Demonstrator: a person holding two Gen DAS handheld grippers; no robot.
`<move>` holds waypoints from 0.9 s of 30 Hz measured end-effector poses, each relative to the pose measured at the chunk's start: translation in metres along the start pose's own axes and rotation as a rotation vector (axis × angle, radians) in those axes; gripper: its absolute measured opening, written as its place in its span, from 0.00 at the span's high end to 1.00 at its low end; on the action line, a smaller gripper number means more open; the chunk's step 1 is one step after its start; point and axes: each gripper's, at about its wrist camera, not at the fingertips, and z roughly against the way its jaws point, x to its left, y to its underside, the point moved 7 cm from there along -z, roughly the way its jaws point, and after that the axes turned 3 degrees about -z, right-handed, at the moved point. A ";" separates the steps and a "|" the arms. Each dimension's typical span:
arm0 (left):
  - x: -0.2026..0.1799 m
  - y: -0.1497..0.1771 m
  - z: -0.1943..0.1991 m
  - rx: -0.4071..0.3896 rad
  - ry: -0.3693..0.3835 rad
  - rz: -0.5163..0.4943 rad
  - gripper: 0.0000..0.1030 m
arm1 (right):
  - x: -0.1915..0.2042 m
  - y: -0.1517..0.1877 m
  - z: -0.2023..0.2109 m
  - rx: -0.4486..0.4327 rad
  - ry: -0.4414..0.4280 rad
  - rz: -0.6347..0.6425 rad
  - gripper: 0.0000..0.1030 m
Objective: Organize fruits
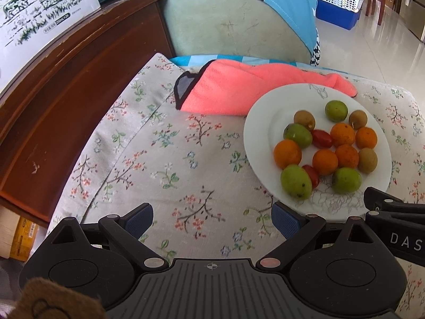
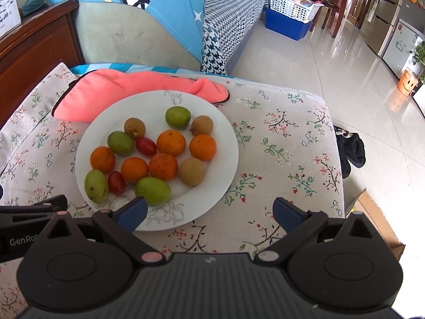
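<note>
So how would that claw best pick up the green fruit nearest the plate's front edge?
Across the middle of the green fruit, its narrow way, coming down from above: it lies on its side, long axis left-right, with an orange close behind. The open right gripper is nearest.

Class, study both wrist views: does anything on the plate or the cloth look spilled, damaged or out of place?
Nothing is spilled or damaged. The fruits sit mixed, unsorted, on the white plate, and a crumpled pink towel lies partly under its far rim. Both grippers, left and right, are open and empty.
</note>
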 end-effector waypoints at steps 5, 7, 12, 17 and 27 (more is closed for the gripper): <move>0.005 0.017 0.005 0.008 0.010 0.009 0.06 | 0.003 0.011 0.007 -0.001 -0.013 0.003 0.03; 0.005 0.025 0.007 0.017 0.015 0.012 0.06 | 0.004 0.019 0.009 0.004 -0.022 -0.004 0.03; 0.005 0.043 0.012 0.027 0.034 -0.003 0.06 | 0.004 0.040 0.018 -0.003 -0.035 -0.001 0.03; 0.008 0.057 0.018 0.024 0.053 -0.011 0.06 | 0.003 0.059 0.022 -0.026 -0.052 0.013 0.03; 0.020 0.067 0.028 0.006 0.077 0.013 0.06 | 0.012 0.098 0.020 -0.084 -0.160 -0.002 0.03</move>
